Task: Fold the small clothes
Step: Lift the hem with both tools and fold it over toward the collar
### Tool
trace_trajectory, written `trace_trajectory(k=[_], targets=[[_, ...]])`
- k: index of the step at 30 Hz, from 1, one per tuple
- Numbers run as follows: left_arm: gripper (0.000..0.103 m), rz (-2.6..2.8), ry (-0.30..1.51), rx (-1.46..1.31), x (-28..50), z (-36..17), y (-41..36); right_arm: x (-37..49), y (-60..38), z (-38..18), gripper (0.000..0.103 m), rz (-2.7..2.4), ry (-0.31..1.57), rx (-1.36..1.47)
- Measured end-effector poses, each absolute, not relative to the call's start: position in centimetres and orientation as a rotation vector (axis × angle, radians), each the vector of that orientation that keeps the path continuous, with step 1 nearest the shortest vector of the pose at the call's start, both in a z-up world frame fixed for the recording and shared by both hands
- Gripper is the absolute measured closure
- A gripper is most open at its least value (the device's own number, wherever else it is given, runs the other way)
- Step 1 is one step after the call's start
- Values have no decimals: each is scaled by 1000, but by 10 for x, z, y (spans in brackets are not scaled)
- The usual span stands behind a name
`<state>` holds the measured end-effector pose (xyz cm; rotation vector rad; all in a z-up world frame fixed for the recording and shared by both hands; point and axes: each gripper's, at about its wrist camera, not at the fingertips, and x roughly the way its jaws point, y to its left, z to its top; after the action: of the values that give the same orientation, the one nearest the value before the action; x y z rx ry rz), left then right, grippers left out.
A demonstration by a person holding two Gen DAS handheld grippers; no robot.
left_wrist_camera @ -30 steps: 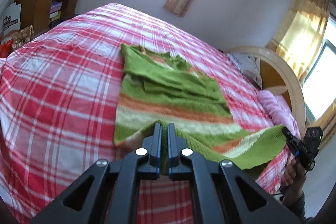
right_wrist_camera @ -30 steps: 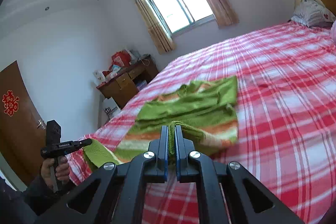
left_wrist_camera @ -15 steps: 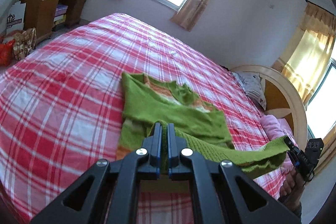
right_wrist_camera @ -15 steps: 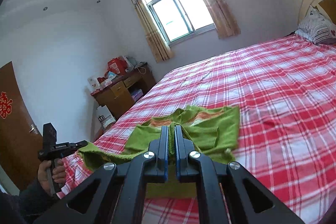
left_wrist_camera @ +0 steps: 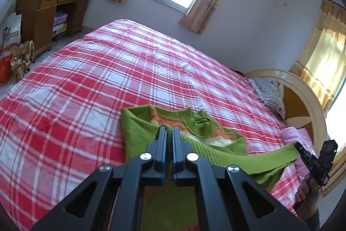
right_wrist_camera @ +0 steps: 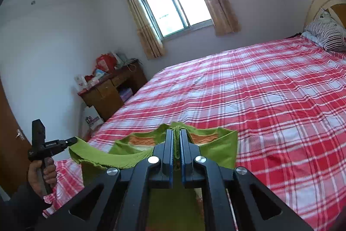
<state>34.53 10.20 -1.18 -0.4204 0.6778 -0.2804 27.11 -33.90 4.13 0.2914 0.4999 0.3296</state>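
The left gripper [left_wrist_camera: 169, 130] is clamped shut on one lower corner of a green knitted garment [left_wrist_camera: 203, 122] with orange and cream stripes, the knit pinched between its two black fingers. The right gripper [right_wrist_camera: 177, 133] is likewise closed tight on the opposite lower corner, a fold of green cloth bunched between its fingers. Between the two, the hem hangs in a taut green band above the bed [left_wrist_camera: 103, 70], while the upper part of the garment lies flat on the red-and-white checked cover near the bed's close edge. The person's hand [right_wrist_camera: 44, 170] grips the left tool's handle beyond that edge. A striped pillow [right_wrist_camera: 326, 33] rests at the headboard end [left_wrist_camera: 302, 96]. A wooden desk [left_wrist_camera: 43, 12] piled with red boxes stands by the wall past the bed's foot, near a curtained window [right_wrist_camera: 173, 5].
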Motion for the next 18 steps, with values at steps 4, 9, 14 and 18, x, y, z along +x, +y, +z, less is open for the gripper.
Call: trace_trajectory(k=[4, 9, 14, 18], targets=[[99, -260, 717, -417, 377, -30, 100, 310, -344, 28, 99, 308, 545, 294], [99, -212, 787, -398, 413, -61, 94, 357, -349, -5, 99, 275, 623, 302], [99, -157, 828, -385, 442, -86, 92, 405, -348, -44, 99, 241, 706, 284], [94, -97, 853, -430, 449, -95, 103, 438, -349, -70, 87, 216, 771, 265]])
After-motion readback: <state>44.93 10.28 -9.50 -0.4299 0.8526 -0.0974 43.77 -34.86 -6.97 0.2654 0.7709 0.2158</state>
